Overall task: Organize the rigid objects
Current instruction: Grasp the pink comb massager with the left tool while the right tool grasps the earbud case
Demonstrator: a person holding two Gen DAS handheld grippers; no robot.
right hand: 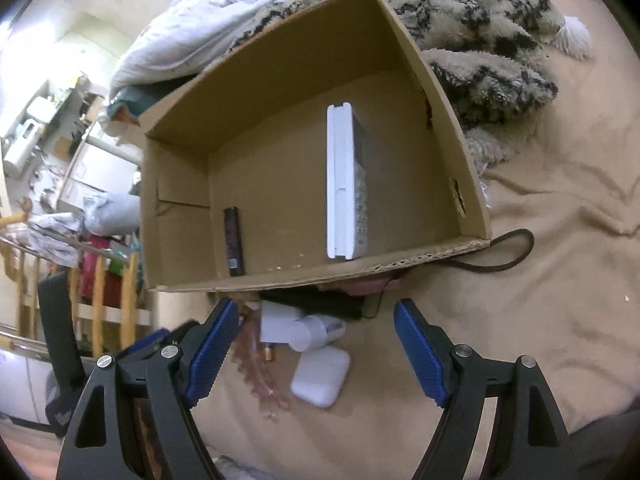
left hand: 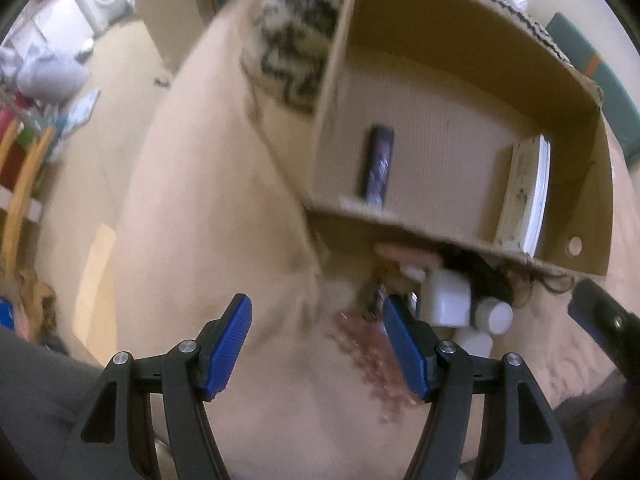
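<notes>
An open brown cardboard box (right hand: 280,152) sits on a beige bedspread (right hand: 540,280) and serves as the landmark here; inside it, against the near wall, lies a slim dark cylindrical tube (right hand: 234,240), and further toward the box's right side stands a long white remote control (right hand: 344,184) on its edge, apparently already sorted in. Just outside the box's near wall a small heap of loose items waits on the bedspread: a white rounded-rectangle earbud case (right hand: 320,376) nearest the camera, a white cylindrical bottle (right hand: 316,332) between it and the box, a white cube-shaped charger plug (right hand: 276,322) beside the bottle, and a dark pouch with a brown wrist strap (right hand: 516,248) half tucked under the box edge; a pinkish beaded item also lies there, too blurred to name.

The right gripper (right hand: 312,356) hangs over this heap with its blue-padded jaws spread apart and nothing between the pads, the earbud case lying below the gap; that pose suggests it is lining up to pick the case. The left gripper (left hand: 318,346) likewise stands apart and empty, tilted steeply down at the bedspread just left of the heap, probably ready to take a neighbouring item or steady the box.
</notes>
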